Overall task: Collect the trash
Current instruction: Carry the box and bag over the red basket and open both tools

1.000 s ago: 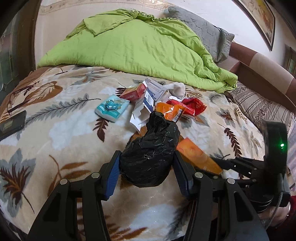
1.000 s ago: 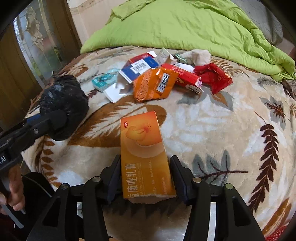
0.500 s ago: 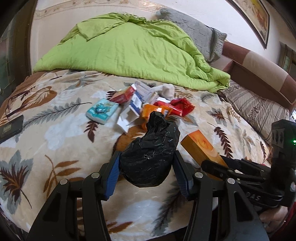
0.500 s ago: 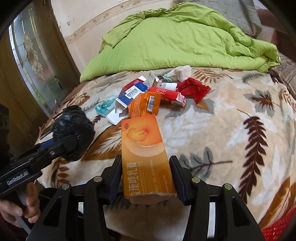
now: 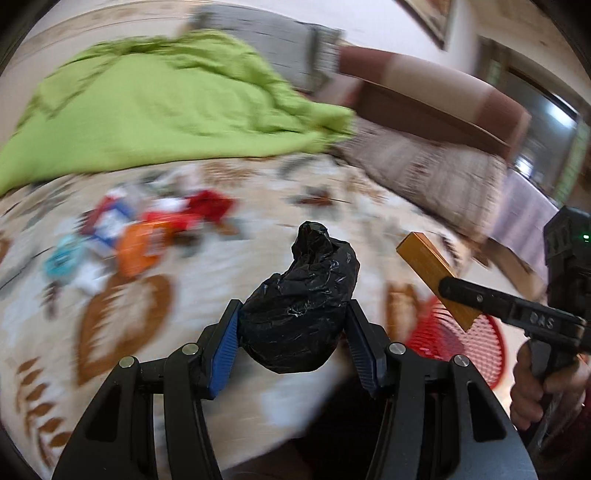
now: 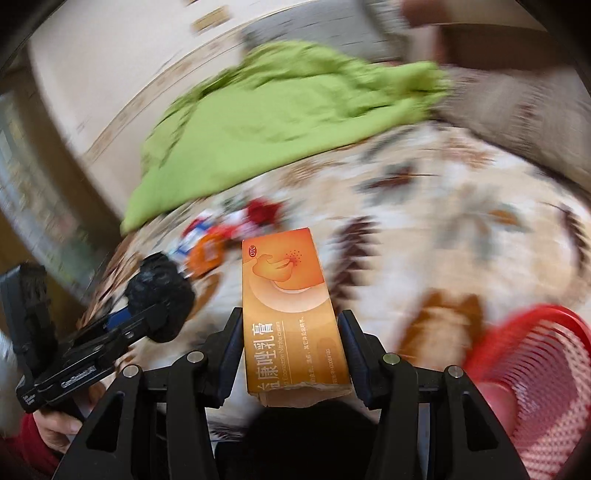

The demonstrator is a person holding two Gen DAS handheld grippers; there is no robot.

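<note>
My left gripper [image 5: 291, 332] is shut on a crumpled black plastic bag [image 5: 303, 314] and holds it above the bed's near edge. My right gripper [image 6: 291, 347] is shut on an orange medicine box [image 6: 291, 314], which also shows in the left wrist view [image 5: 432, 273], held in the air over a red mesh basket [image 5: 476, 347]. The basket is at the lower right of the right wrist view [image 6: 546, 373]. More trash lies in a blurred pile [image 5: 140, 229] on the leaf-patterned blanket: red, orange, blue and teal wrappers and boxes.
A green quilt [image 5: 166, 107] is heaped at the head of the bed, with a grey pillow [image 5: 266, 33] behind it. A brown sofa [image 5: 436, 107] stands to the right. Both views are motion-blurred.
Both grippers have swung right and back from the bed with their loads still held. The red basket has come into view at the right.
</note>
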